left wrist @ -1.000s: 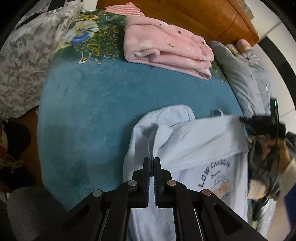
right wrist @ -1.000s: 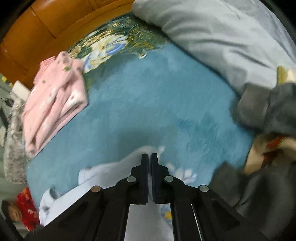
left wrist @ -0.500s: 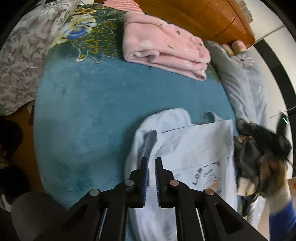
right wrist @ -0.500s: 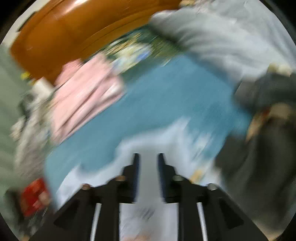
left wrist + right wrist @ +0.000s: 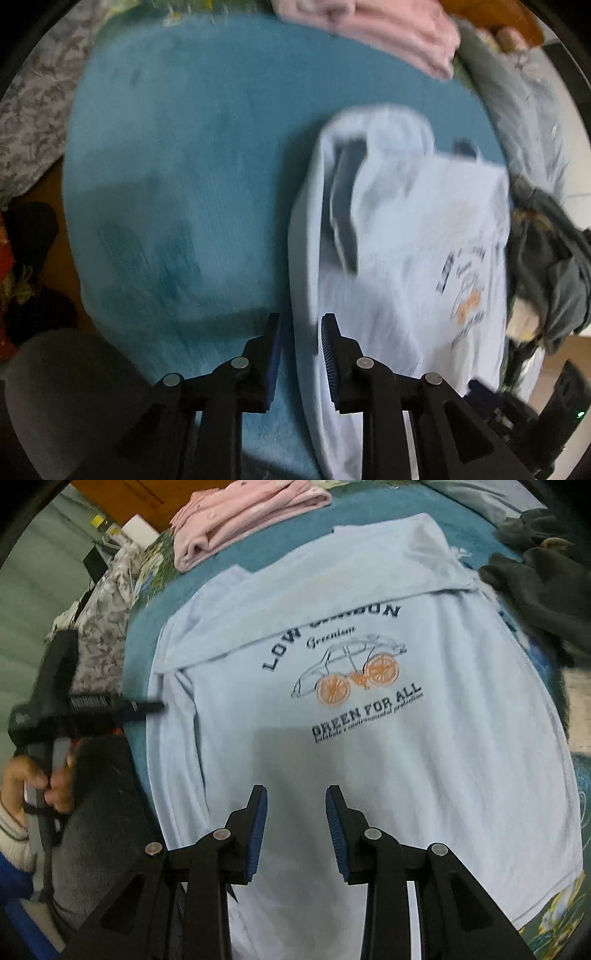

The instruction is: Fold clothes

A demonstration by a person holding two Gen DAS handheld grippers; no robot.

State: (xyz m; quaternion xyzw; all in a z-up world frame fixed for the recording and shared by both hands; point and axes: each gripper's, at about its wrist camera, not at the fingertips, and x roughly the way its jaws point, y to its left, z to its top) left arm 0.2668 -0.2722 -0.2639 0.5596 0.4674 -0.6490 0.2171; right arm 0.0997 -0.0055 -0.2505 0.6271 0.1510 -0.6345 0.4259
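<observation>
A pale blue printed T-shirt (image 5: 369,738) is lying across the frame's centre on a teal blanket (image 5: 177,184), its top already folded down. Both the left gripper (image 5: 301,354) and right gripper (image 5: 295,827) are hovering parted and empty, likely lining up the next fold.

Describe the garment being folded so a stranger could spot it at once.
On the teal plush blanket covering the bed, look below the folded pink fleece stack. The pale blue cotton T-shirt lies spread flat there. Only it carries a navy "GREEN FOR ALL" print with an orange-wheeled car.
</observation>
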